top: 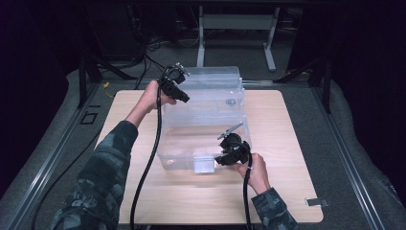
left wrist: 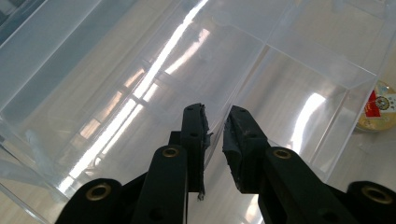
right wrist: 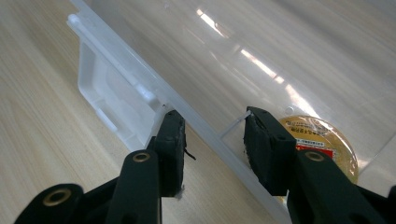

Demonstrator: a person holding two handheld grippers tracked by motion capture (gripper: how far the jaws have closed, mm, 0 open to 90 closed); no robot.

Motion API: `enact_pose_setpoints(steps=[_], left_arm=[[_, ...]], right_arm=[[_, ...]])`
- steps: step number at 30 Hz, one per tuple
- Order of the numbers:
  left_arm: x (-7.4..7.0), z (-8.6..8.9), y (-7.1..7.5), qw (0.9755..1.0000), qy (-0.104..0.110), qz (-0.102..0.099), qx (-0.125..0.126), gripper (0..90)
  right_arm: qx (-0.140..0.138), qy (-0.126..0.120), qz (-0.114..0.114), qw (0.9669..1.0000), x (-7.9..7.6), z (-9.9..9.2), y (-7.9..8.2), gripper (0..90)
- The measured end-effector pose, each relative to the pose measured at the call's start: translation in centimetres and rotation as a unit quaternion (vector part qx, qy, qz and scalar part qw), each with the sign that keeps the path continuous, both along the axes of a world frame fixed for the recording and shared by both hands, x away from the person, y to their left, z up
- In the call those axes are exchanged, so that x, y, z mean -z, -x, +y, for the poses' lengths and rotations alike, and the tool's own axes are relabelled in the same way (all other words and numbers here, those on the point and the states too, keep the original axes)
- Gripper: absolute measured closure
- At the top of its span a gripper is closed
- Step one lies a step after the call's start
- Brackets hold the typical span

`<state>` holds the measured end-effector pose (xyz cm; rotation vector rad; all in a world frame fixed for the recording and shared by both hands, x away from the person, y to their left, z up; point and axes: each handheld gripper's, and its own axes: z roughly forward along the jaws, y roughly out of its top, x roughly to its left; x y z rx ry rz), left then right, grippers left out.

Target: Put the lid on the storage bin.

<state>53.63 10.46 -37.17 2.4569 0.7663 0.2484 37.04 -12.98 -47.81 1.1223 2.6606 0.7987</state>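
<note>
On light wooden table (top: 287, 191), clear stiff plastic box (top: 201, 120), slippery and light: left gripper (left wrist: 214, 135) pinching rim, right gripper (right wrist: 212, 140) straddling front edge, grip uncertain.

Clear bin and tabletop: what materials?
Clear bin: looks like glossy transparent plastic; the table shows through its walls, with streaky light reflections and a molded frosted latch. Tabletop: pale wood or wood-look laminate, matte, fine straight grain; which one is unclear.
</note>
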Motion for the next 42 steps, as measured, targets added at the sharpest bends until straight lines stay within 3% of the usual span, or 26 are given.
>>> enact_pose_setpoints(steps=[5, 24, 42], left_arm=[[-0.2, 0.0, 1.0, 0.9999, 0.002, -0.012, 0.001, 77.6], [-1.1, 0.7, 4.4, 0.9993, 0.010, -0.029, 0.022, 78.7], [-0.9, 1.1, 7.4, 0.9985, 0.020, -0.045, 0.025, 79.0]], right_arm=[[-0.001, 0.001, 0.000, 1.0000, 0.0, 0.0, 0.0, 59.1], [0.000, 0.001, 0.003, 1.0000, 0.0, 0.1, 0.0, 58.9], [-0.002, 0.004, 0.001, 1.0000, 0.0, 0.0, 0.0, 58.8]])
